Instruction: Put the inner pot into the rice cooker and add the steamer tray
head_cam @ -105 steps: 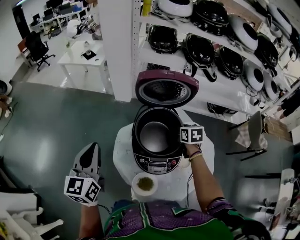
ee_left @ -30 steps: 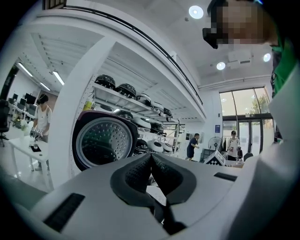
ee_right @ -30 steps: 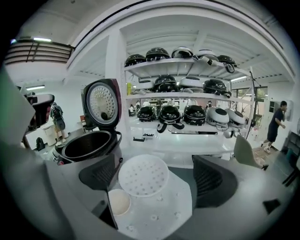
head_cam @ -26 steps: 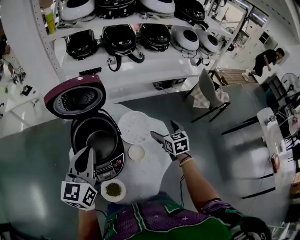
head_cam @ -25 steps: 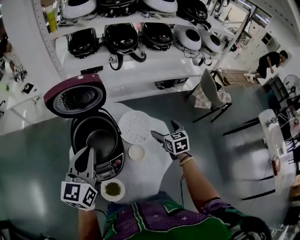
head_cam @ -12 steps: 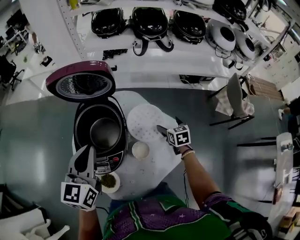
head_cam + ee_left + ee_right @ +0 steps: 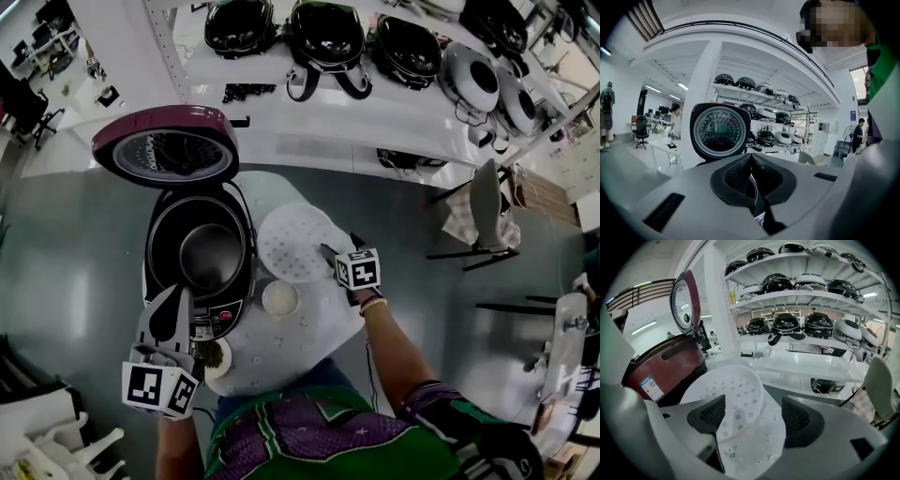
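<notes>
A: Right gripper view: my right gripper [image 7: 750, 417], jaws apart and just closing, straddles the steamer tray [image 7: 738, 394] rim on the surface [image 7: 291, 352].
B: Left gripper [image 7: 751, 171]?
A: Closed, empty; the inner pot [image 7: 208, 258] sits in the rice cooker [image 7: 150, 272].

The rice cooker [image 7: 157, 267], with the inner pot [image 7: 208, 255] in it, stands open to a reach from above. Behind it the raised lid [image 7: 167, 148] bars the way, with the shelf [image 7: 375, 122] of cookers beyond. The left gripper [image 7: 173, 300] hangs over the cooker's front panel. Just right of the cooker the steamer tray [image 7: 292, 242] takes up the surface [image 7: 291, 347]. A small white bowl [image 7: 280, 299] sits at the cooker's front right, and a bowl of green stuff [image 7: 214, 356] sits before it. Left of the cooker is open floor [image 7: 66, 272].
</notes>
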`<control>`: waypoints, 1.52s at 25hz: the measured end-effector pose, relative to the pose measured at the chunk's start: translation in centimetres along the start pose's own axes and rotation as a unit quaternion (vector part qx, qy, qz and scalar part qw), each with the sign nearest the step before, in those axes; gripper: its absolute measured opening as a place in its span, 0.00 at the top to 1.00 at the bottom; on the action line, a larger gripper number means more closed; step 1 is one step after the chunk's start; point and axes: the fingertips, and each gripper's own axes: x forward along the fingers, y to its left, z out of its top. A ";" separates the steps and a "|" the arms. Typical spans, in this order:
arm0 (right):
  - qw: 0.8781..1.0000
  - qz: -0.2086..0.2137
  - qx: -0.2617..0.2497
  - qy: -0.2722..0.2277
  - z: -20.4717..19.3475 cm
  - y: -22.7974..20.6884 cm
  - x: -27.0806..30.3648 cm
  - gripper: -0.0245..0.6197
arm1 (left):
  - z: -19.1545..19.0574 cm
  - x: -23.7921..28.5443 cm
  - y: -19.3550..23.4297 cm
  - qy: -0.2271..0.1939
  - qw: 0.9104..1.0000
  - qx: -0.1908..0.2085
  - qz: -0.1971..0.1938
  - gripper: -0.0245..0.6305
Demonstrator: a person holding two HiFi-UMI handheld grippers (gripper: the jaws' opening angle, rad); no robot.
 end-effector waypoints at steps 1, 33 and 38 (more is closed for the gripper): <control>1.000 0.000 0.000 0.001 -0.1 0.0 0.3 0.40 | -0.1 -0.1 0.1 0.001 1.000 -0.001 0.004 0.93; 0.997 -0.052 0.055 0.016 -1.5 -1.4 2.9 0.89 | -0.7 -1.1 -0.3 0.023 1.000 0.015 0.016 0.93; 0.994 -0.061 0.087 0.004 -1.4 -2.3 3.0 0.92 | -0.7 -1.0 -0.6 0.024 1.000 0.014 0.014 0.93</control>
